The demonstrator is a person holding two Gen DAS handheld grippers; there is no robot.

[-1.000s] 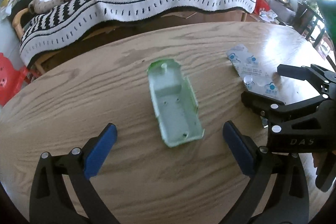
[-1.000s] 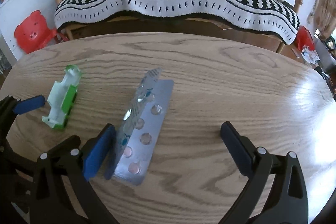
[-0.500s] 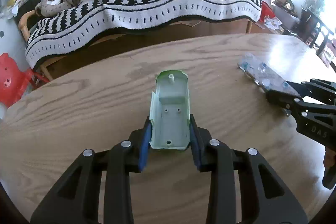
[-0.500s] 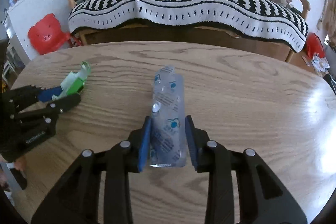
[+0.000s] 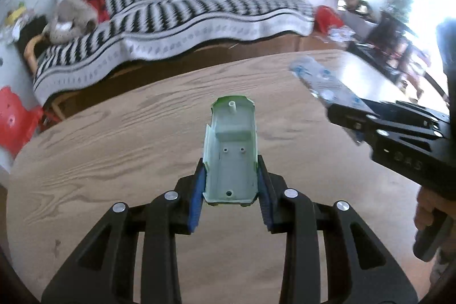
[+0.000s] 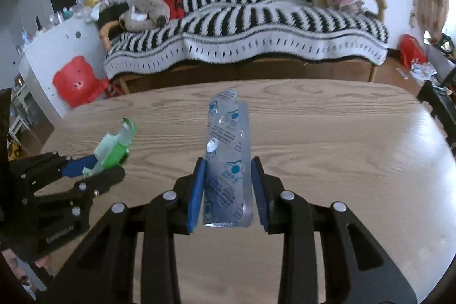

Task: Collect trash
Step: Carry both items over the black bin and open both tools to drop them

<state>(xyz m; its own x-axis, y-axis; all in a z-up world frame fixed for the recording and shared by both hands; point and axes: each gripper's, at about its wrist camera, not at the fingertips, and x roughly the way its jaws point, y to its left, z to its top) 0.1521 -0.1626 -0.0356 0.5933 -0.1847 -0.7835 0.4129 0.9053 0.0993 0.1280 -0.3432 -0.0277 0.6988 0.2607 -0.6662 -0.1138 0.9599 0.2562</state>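
My left gripper (image 5: 230, 184) is shut on a pale green plastic shell (image 5: 230, 150), hollow side up, held above the wooden table (image 5: 114, 155). My right gripper (image 6: 228, 184) is shut on a silver pill blister pack (image 6: 226, 158) that stands up between its blue pads, also lifted off the table (image 6: 342, 150). The right gripper and its blister pack (image 5: 322, 81) show at the right of the left wrist view. The left gripper with the green shell (image 6: 114, 153) shows at the left of the right wrist view.
A sofa under a black and white striped blanket (image 6: 256, 22) stands behind the table. A red plastic stool (image 6: 75, 80) and a white cabinet (image 6: 57, 47) stand at the left. Dark chairs (image 5: 384, 36) stand at the far right.
Both grippers closed, the left on the green shell and the right on the blister pack. Both have since lifted their pieces off the table.
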